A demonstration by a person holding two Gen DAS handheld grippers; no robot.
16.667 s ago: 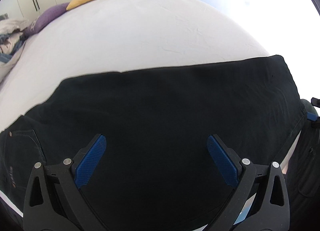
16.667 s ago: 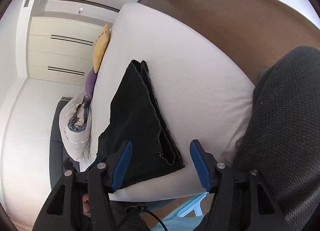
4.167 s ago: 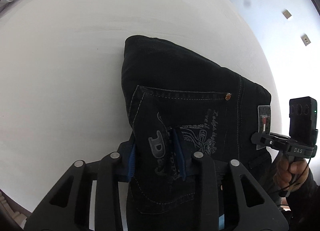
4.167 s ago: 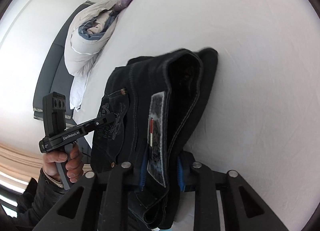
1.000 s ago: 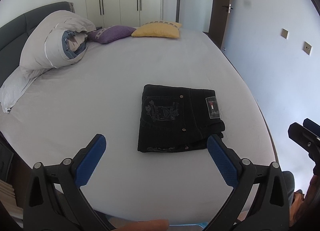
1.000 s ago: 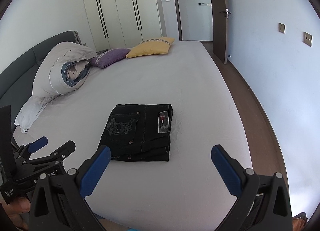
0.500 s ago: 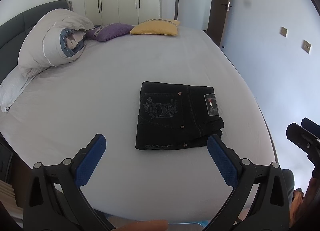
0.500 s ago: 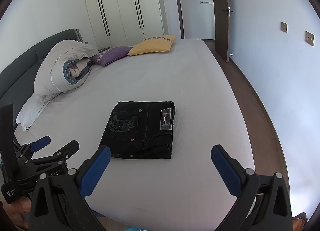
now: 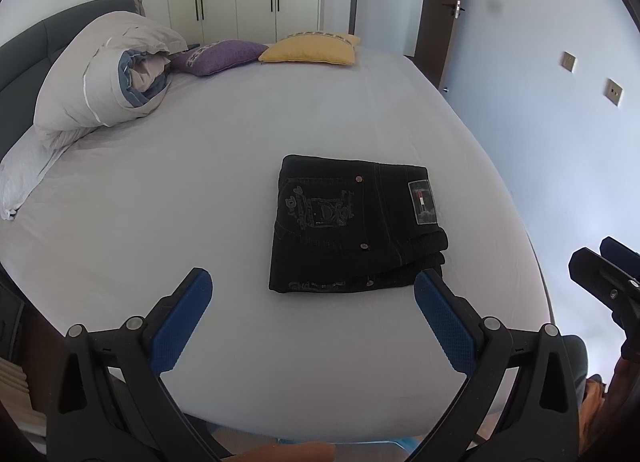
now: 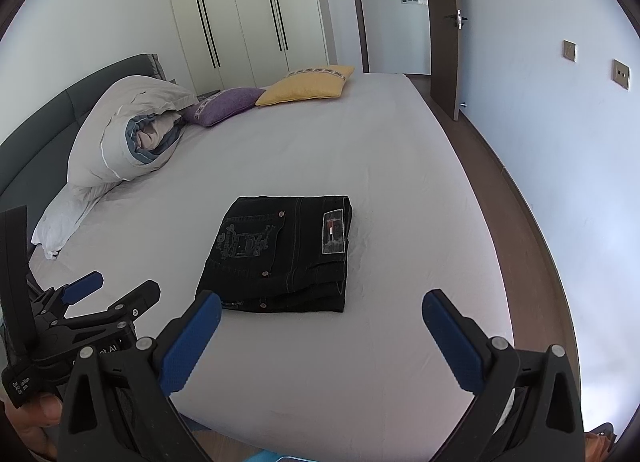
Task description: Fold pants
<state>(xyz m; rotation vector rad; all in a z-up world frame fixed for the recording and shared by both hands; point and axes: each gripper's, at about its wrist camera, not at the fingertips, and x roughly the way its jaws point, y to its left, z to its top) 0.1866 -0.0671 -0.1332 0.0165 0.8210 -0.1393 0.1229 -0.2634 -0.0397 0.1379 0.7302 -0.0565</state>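
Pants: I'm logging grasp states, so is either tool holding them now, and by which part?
Nothing is held. Both the left tool and the right tool are open, and the folded pants lie free on the bed.

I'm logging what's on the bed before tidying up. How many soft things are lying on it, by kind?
Folded pants: 1
Cushions: 2, purple and yellow
Rolled duvet: 1
White pillow: 1
Total: 5
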